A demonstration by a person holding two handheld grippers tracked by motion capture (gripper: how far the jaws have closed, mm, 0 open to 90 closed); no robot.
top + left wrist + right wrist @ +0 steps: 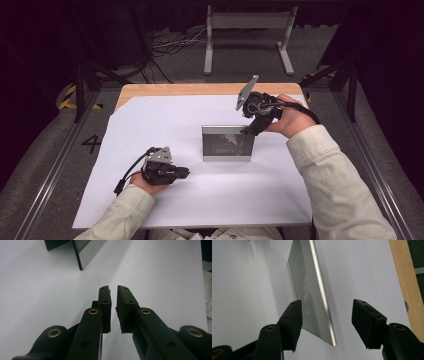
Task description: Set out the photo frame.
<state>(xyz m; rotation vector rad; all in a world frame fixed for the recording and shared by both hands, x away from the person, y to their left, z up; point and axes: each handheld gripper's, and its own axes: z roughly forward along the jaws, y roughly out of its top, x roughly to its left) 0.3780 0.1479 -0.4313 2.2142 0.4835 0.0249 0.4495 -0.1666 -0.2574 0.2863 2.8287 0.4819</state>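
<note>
A silver picture frame (227,144) stands upright in the middle of the white sheet (150,125). My right gripper (248,131) hangs at the frame's upper right corner. In the right gripper view the frame (312,290) runs edge-on between the jaws of my right gripper (327,303), which stand wide and do not press on it. My left gripper (184,172) lies low on the sheet, left of the frame and pointing right. Its jaws (113,287) are a narrow slit apart with nothing between them, and the frame (86,252) stands ahead of them.
The white sheet covers most of a wooden table, whose bare edge (175,89) shows at the back and also in the right gripper view (404,277). A grey metal stand (247,22) and cables sit on the floor beyond the table.
</note>
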